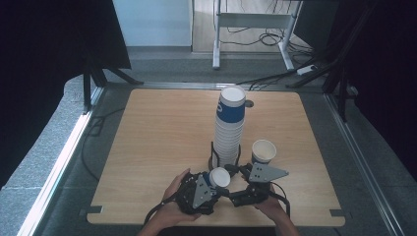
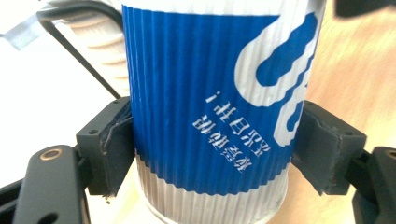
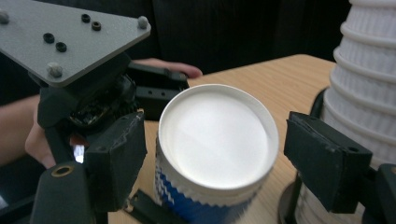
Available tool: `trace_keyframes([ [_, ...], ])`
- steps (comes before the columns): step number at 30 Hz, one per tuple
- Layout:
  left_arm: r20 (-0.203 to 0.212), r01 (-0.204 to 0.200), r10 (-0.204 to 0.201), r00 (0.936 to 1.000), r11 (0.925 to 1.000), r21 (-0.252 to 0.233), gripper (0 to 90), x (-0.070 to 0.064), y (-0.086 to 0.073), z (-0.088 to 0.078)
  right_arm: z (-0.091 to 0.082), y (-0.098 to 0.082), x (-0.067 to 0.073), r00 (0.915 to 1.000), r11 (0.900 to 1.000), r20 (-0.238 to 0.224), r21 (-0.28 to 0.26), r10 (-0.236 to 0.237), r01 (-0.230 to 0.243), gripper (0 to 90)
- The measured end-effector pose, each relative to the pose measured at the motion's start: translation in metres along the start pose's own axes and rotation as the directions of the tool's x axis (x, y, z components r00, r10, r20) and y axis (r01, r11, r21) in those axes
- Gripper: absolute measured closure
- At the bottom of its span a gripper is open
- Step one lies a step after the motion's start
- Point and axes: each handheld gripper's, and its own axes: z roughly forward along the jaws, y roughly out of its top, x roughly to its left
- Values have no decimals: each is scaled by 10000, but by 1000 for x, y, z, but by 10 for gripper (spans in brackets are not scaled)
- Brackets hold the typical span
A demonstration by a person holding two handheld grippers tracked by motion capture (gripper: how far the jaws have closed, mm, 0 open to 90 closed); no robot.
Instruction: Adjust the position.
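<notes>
Two grippers: left gripper (image 2: 215,149) clamped on blue cup (image 2: 210,102), right gripper (image 3: 215,163) apart around its rim.

Grey carpet floor (image 1: 162,69), white desk frame (image 1: 253,22), black curtains (image 1: 44,44).

The table (image 1: 162,147) is viewed from above its near edge, looking forward and down. The blue cup (image 2: 210,107) is seen at very close range along the left gripper's (image 2: 210,154) jaws. From the right gripper (image 3: 215,163), the same cup (image 3: 215,154) is seen close, facing the near edge. The cup stack (image 1: 229,129) is shared with the high view.
</notes>
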Motion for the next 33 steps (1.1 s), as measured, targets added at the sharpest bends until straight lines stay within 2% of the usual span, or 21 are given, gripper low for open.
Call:
trace_keyframes([
  [7, -482, -597, 620, 9969, 9971, 468, 206, -6, -1, 4, -2, -7, -5, 10000, 9972, -25, 739, 72, -70, 210],
  [10, -710, -979, 1029, 9922, 9926, 715, 206, -8, 0, 5, 0, -9, -7, 9997, 9951, -106, 971, 215, -204, 196],
  [15, -842, -1446, 1524, 9847, 9852, 920, 206, -14, 0, 7, 5, -12, -8, 9985, 9920, -321, 1193, 442, -401, 177],
  [21, -1173, -2200, 2327, 9655, 9691, 1113, 205, -23, 4, 6, 14, -18, -7, 9968, 9858, -557, 1610, 574, -477, 178],
  [24, -1261, -2383, 2524, 9594, 9642, 1165, 203, -27, 5, 5, 16, -20, -7, 9954, 9844, -713, 1685, 637, -509, 231],
  [26, -1259, -2350, 2489, 9603, 9651, 1153, 197, -26, 5, 6, 16, -21, -6, 9959, 9871, -703, 1534, 573, -459, 252],
  [30, -1029, -2032, 2123, 9718, 9748, 922, 144, -23, 5, 5, 15, -23, -9, 9936, 9886, -840, 1362, 760, -641, 263],
  [33, -906, -1765, 1821, 9791, 9821, 663, 91, -20, 4, 3, 12, -24, -12, 9863, 9902, -1215, 967, 1118, -1004, 265],
])
